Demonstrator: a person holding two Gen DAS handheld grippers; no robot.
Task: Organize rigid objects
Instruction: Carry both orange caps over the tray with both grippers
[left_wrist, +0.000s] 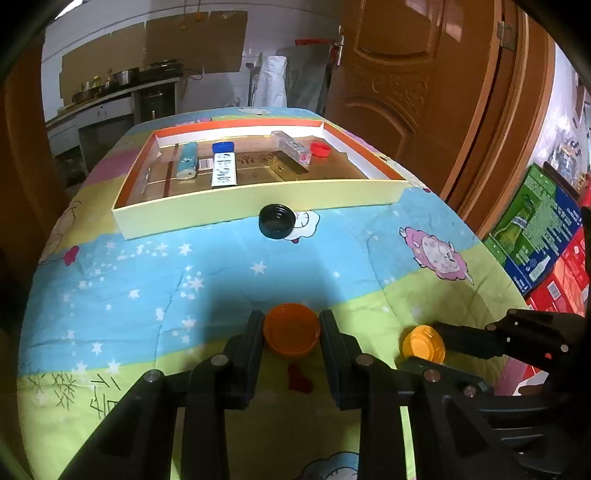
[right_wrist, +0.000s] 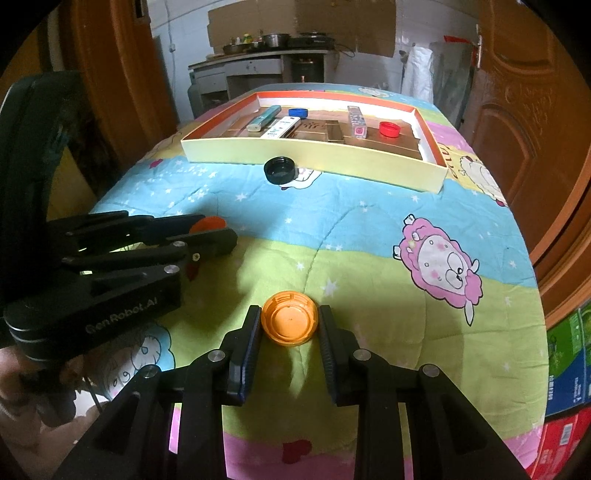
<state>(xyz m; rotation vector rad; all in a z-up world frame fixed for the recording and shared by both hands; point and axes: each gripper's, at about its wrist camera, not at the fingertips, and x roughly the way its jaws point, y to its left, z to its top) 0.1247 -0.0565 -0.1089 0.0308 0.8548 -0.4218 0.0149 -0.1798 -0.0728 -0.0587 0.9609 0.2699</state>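
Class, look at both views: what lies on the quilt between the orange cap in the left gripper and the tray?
Only the black cap, just short of the tray; otherwise bare quilt beyond the orange cap. The left wrist view shows it best.

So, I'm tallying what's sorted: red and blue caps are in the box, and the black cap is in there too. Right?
Not quite. The red cap and blue cap are in the box, but the black cap lies on the cloth just outside its near wall. The right wrist view shows it plainly.
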